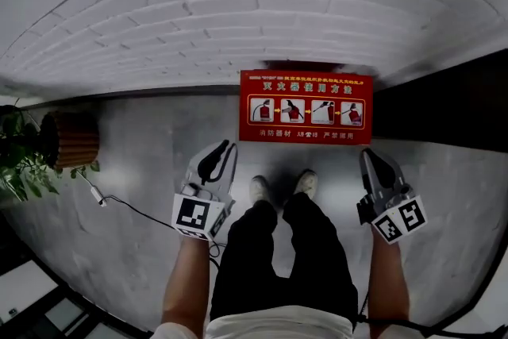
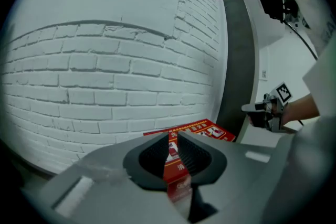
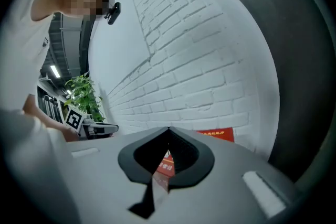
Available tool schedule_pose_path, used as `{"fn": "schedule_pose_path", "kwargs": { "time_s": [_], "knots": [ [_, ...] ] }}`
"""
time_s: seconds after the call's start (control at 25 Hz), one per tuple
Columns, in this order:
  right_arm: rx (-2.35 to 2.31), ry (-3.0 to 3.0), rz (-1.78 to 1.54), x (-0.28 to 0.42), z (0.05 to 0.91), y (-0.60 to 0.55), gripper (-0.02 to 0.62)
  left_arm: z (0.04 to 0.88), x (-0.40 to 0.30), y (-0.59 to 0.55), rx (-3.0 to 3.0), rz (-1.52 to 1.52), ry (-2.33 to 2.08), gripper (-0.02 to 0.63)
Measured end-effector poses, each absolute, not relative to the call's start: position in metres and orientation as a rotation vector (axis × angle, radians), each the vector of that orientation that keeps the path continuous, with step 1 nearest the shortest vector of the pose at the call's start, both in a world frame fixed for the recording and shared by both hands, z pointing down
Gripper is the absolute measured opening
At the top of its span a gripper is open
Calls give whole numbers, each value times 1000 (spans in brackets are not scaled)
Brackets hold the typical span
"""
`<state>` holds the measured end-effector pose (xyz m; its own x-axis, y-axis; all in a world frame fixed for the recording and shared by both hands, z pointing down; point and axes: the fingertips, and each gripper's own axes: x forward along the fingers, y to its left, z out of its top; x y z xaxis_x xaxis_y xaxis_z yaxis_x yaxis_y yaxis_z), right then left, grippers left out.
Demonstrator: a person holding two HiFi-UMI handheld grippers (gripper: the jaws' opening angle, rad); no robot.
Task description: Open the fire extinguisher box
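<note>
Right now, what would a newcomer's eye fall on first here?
The red box with picture instructions on top, on the grey floor against the white brick wall, stands out at once. Before it, the person's shoes sit between the left gripper, jaws slightly apart, and the right gripper, jaws together, both empty. A potted plant stands far left.

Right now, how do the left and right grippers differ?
On the left gripper the jaws stand slightly apart; on the right gripper they meet at the tips. The left gripper sits outside the left edge of the fire extinguisher box; the right gripper sits before its right end. Both are empty.
</note>
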<state>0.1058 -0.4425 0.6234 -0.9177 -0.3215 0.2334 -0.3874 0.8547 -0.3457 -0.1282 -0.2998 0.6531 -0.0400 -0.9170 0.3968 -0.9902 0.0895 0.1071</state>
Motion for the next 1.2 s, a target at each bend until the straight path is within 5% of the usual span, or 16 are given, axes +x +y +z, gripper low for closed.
{"fn": "schedule_pose_path", "kwargs": {
  "time_s": [0.24,0.56,1.2],
  "knots": [
    [490,-2797,603,101,698,-405,5,731,-125,-287,1873,268,-1990,64],
    [441,-2739,664,92,749,-382,5,794,-117,-295,1862,261,-1897,210],
    [478,-2697,698,96,760,-376,5,801,-126,-303,1925,323,-1851,132]
  ]
}}
